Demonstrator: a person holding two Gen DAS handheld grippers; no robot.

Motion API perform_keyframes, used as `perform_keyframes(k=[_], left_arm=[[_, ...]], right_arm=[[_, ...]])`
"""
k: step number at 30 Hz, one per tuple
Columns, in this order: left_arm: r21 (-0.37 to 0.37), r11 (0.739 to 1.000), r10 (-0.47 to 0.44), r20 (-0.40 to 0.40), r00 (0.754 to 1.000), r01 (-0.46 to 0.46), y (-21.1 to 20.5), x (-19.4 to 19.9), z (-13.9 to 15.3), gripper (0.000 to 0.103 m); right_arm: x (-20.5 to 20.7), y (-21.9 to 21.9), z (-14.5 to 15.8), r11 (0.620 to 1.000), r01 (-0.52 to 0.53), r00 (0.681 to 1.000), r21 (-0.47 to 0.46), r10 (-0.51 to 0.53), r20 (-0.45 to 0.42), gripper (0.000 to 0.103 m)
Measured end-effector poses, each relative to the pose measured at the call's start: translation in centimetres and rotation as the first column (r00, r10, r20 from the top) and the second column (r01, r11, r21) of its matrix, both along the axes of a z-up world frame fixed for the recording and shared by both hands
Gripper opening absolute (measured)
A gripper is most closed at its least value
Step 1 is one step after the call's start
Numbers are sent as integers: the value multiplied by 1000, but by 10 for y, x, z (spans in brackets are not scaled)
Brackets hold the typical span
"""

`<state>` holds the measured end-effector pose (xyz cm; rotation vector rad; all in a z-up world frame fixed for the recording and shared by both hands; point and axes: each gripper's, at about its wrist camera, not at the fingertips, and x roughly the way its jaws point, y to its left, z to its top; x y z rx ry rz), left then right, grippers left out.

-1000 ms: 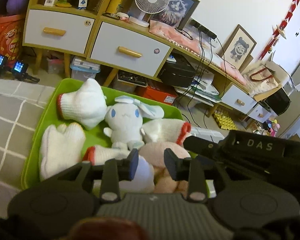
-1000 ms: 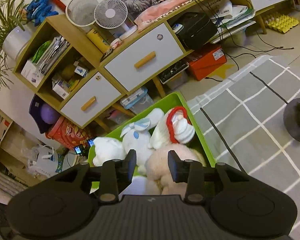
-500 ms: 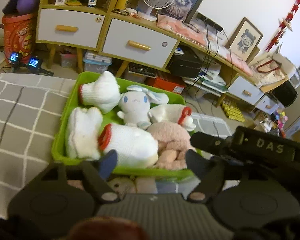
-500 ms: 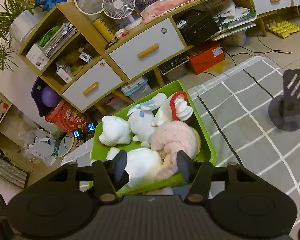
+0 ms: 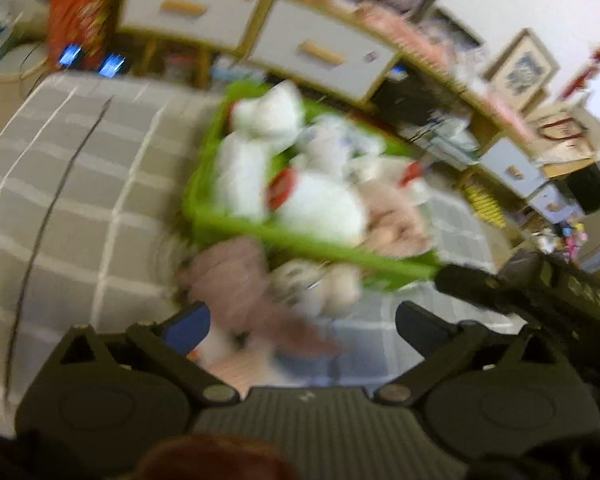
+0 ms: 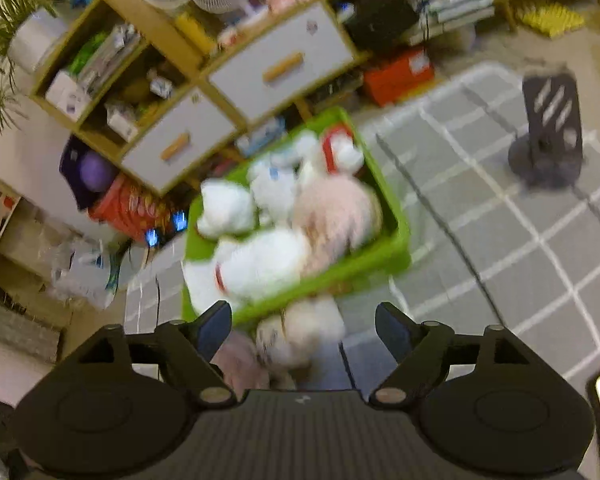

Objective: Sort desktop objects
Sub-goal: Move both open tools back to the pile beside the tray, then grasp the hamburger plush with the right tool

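Observation:
A green tray on the grey checked cloth holds several soft things, among them a white glove with a red cuff and a pink plush. In front of the tray lie a mauve plush and a cream plush. My left gripper hovers above them, jaws opening wide, pads touching nothing. My right gripper hangs over the cream plush, jaws opening too, gripping nothing. Both views are blurred.
A black stand rests on the cloth to the right. Behind the tray stands a wooden cabinet with grey drawers. The right gripper's body shows at the left view's right edge.
Both grippers drew back from the tray and their jaws spread apart. The white glove and the pink plush were let go into the tray. The two plushes before the tray came into view.

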<state>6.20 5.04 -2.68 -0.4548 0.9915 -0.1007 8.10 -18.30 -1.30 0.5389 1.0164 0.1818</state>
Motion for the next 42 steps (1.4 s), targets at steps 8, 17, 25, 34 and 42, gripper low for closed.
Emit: perform_keyframes(k=[8,17,25,34,42], left_arm=[[-96,991,76,-136,988,-90,55,-17,-22,102],[-68,996,49,-211,976,-65,67,-30,-44,102],[-53,998,7,-210,978,-19,65,-40,-48,102],[-36,999,2,-230,973,-10,66,-40,-56,102],[-42,999,5,-225,974,-15,67,-39,-56,102]], right_arm=[[-10,-14,-26,996,-13,987,87,27,-158,81],[-32,-6,-34,986,-165,966,14,165,-199,82],[-51,-8,-34,969,-237,948,67,246,-203,82],[-50,25,-59,961,-264,923,80,276,-269,83],[-47,48,-72,949,-300,912,99,315,-264,68]])
